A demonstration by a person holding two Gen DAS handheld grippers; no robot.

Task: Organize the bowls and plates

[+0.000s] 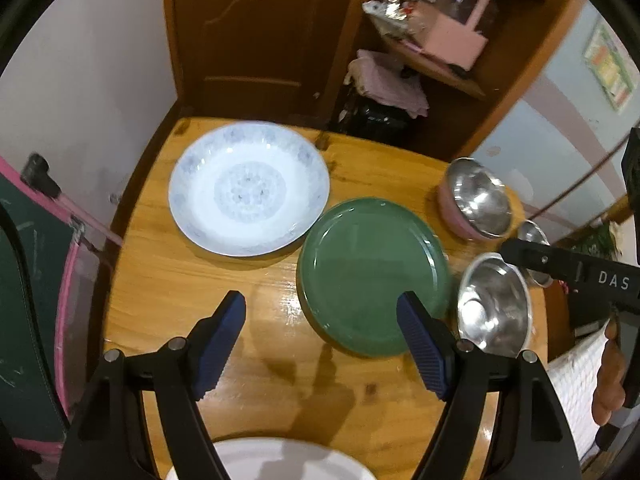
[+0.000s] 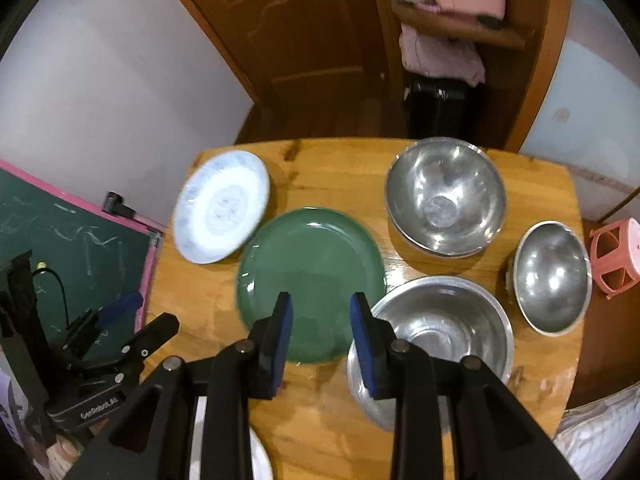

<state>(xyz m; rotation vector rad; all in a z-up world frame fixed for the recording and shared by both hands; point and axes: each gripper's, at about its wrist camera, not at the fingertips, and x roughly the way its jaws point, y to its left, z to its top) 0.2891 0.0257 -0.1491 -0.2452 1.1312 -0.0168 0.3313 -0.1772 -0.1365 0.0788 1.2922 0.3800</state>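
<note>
Glossy green plate (image 2: 312, 280), round steel bowls (image 2: 444, 196), left hand-held gripper (image 1: 322, 344) spread, right hand-held gripper (image 2: 320, 340) narrowly parted, empty

White plate (image 1: 276, 460) at near desk edge: cut off by bottom border, partly covered by left gripper (image 1: 320, 344) frame. Smallest steel bowl (image 1: 532, 236): mostly hidden behind black arm of right gripper (image 2: 320, 340). Near steel bowl (image 2: 452, 332): left rim covered by a finger (image 2: 366, 344). Shelf contents (image 1: 440, 24): blurred, not identifiable. Hand (image 1: 610, 376): cropped at right border.
</note>
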